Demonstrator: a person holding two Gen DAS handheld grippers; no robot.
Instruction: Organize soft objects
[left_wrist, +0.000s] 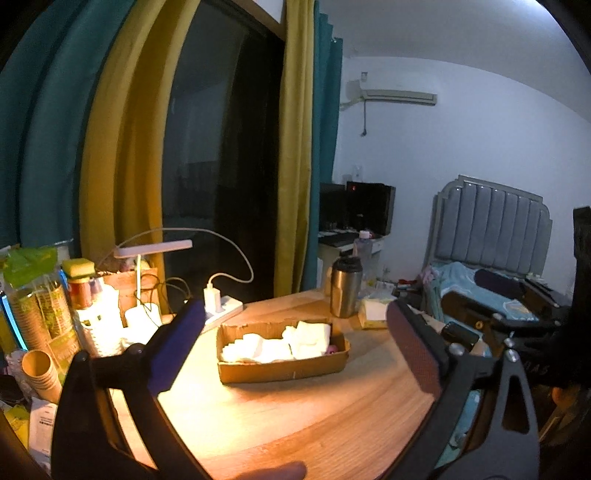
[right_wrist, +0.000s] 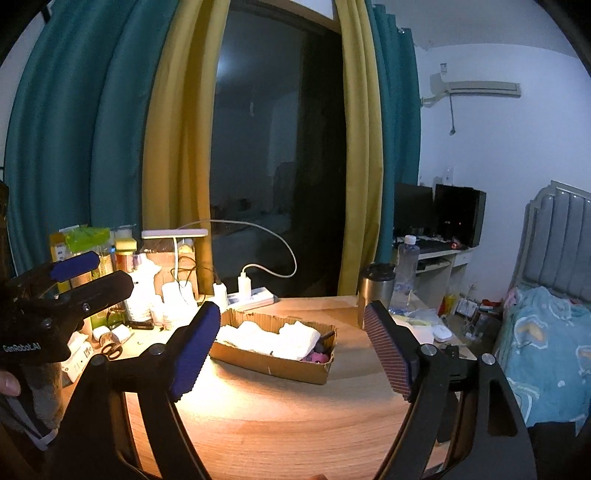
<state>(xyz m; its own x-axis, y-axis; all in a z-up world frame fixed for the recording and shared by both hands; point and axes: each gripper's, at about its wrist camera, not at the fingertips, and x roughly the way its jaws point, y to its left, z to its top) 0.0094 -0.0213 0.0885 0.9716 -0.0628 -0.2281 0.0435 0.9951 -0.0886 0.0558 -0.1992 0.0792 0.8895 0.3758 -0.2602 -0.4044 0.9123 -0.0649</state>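
The white folded cloths (left_wrist: 280, 343) are seen lying in the cardboard box (left_wrist: 282, 369) at the middle of the tabletop (left_wrist: 295, 417). They are judged light, soft and limp, best pinched at a folded edge. The left hand-held gripper (left_wrist: 295, 343) and the right hand-held gripper (right_wrist: 291, 350) are both held wide open and empty, near the box.

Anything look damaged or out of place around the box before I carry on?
The cardboard box has a ragged, torn top rim. Its white cloths lie bunched, with a pink item wedged at the right end. Nothing looks spilled.
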